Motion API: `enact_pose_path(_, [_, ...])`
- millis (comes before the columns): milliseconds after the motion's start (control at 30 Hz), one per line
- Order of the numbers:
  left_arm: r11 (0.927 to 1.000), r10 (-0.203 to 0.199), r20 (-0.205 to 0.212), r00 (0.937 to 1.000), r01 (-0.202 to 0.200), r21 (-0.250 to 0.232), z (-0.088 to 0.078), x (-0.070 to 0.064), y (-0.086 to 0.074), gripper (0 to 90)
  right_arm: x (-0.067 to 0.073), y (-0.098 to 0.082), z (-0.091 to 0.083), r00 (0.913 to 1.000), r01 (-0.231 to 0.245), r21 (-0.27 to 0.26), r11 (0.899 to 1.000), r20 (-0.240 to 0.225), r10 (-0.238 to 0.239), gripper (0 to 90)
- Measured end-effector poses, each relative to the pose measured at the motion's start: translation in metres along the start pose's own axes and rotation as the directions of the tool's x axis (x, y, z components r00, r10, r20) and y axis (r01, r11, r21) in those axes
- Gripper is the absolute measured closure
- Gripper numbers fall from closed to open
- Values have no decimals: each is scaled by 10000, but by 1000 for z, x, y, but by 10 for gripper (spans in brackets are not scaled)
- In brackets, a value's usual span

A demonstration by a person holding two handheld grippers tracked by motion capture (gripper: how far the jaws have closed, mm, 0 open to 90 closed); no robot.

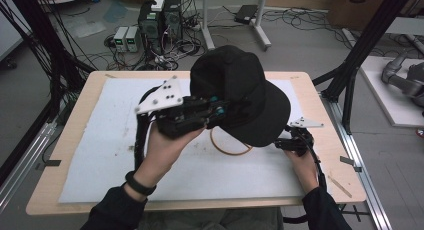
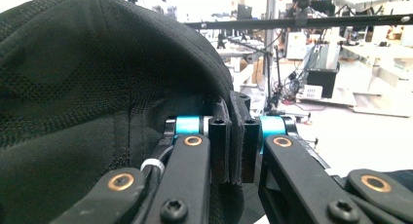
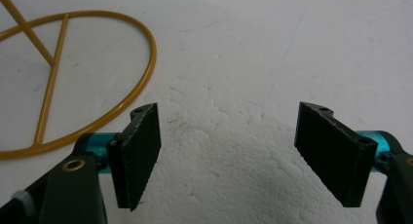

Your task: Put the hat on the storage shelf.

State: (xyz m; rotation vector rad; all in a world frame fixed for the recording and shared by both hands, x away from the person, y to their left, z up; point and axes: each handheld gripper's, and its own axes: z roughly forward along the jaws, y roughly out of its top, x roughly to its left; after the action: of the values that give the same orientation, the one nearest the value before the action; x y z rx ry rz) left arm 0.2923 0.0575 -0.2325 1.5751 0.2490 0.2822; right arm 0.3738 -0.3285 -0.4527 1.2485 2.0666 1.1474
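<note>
Left jaws: closed tight on a fold of fabric at the edge of the black mesh-and-cloth baseball cap [image 2: 97, 87]; in the left gripper view the two black pads stand almost together with the fabric pinched between them.
Right jaws: wide open, nothing between them; in the right gripper view the pads stand well apart above bare white foam.
Left gripper [image 1: 215, 110]: held in the person's left hand [image 1: 167, 145], raised above the bench, pointing toward the right of the high view; its grey three-cornered plate faces up.
Right gripper [image 1: 280, 144]: low over the right part of the bench, in the person's right hand [image 1: 302, 162], pointing toward the middle of the bench.
Cap position: the black cap [image 1: 235, 90] hangs from the left gripper, clear of the bench surface, its crown up and its brim toward the right gripper.
Ring stand: a thin yellow-orange wire ring with cross struts [image 3: 73, 83] lies on the foam beneath the cap; in the high view part of its arc [image 1: 235, 151] shows below the cap's edge. It lies just beside the right gripper's open jaws, not touching them.
Bench: light wooden top [image 1: 75, 120] covered by a white foam sheet [image 1: 115, 140] with faint dark marks.
Surroundings: grey floor with cables and electronic boxes beyond the bench.
</note>
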Motion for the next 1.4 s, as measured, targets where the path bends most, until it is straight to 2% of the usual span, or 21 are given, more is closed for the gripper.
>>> enact_pose_path(100, [9996,-170,-16,9999,170,228,16,12,-4,869,-2,0,-1,9997,-220,-153,9996,63,221,247])
enact_pose_path(133, [9987,-393,-32,9992,394,337,26,20,-8,869,-3,-1,-2,9995,-300,-169,9994,89,302,247])
enact_pose_path(200, [9982,-468,-35,9989,469,365,30,24,-10,869,-3,-1,-2,9994,-338,-224,9992,89,340,247])
enact_pose_path(233, [9971,-596,-128,9981,602,473,36,30,-13,869,-5,-1,-3,9983,-553,-332,9979,138,558,247])
enact_pose_path(267, [9971,-596,-128,9981,602,473,36,30,-13,869,-5,-1,-3,9983,-553,-332,9979,138,558,247])
enact_pose_path(300, [9953,-740,-156,9971,748,613,41,35,-17,869,-7,-2,-5,9958,-874,-512,9949,238,887,248])
enact_pose_path(333, [9953,-740,-156,9971,748,613,41,35,-17,869,-7,-2,-5,9958,-874,-512,9949,238,887,248])
enact_pose_path(367, [9928,-834,-168,9964,845,847,46,40,-21,869,-9,-3,-7,9920,-1165,-823,9898,398,1200,251])
enact_pose_path(467, [9911,-941,-163,9954,953,933,50,43,-25,868,-11,-4,-8,9888,-1392,-977,9854,405,1437,251])
enact_pose_path(533, [9887,-923,-162,9956,935,1168,57,44,-30,868,-14,-4,-9,9842,-1702,-1045,9799,309,1743,251])
enact_pose_path(733, [9861,-786,-135,9968,797,1459,69,40,-34,863,-14,-4,-9,9835,-1726,-1096,9789,361,1775,251])
enact_pose_path(833, [9857,-802,-125,9967,811,1476,72,39,-35,853,-16,-5,-11,9777,-2021,-1241,9715,320,2075,251])
enact_pose_path(900, [9862,-764,-195,9969,785,1458,73,39,-36,838,-17,-5,-11,9771,-2035,-1272,9708,361,2096,251])
enact_pose_path(1000, [9868,-835,-293,9961,867,1365,71,38,-37,757,-16,-5,-11,9783,-1976,-1244,9724,379,2037,251])
enact_pose_path(1067, [9881,-762,-391,9963,807,1307,69,37,-39,736,-16,-5,-11,9781,-1986,-1237,9723,374,2045,251])
enact_pose_path(1100, [9891,-804,-394,9960,846,1205,68,37,-40,655,-16,-5,-11,9780,-1990,-1245,9721,381,2051,251])
enact_pose_path(1133, [9895,-884,-348,9955,918,1118,65,38,-41,655,-16,-5,-11,9780,-1990,-1245,9721,381,2051,251])
enact_pose_path(1167, [9898,-932,-414,9948,971,1047,62,37,-41,579,-16,-5,-11,9778,-2008,-1243,9717,354,2065,251])
enact_pose_path(1200, [9909,-880,-453,9951,921,982,55,36,-43,552,-16,-5,-11,9781,-1989,-1239,9722,376,2049,251])
enact_pose_path(1233, [9909,-880,-453,9951,921,982,55,36,-43,523,-16,-5,-10,9789,-1942,-1228,9733,399,2003,251])
enact_pose_path(1400, [9939,-459,-798,9958,535,961,27,33,-49,459,-14,-5,-9,9823,-1758,-1081,9785,461,1816,251])
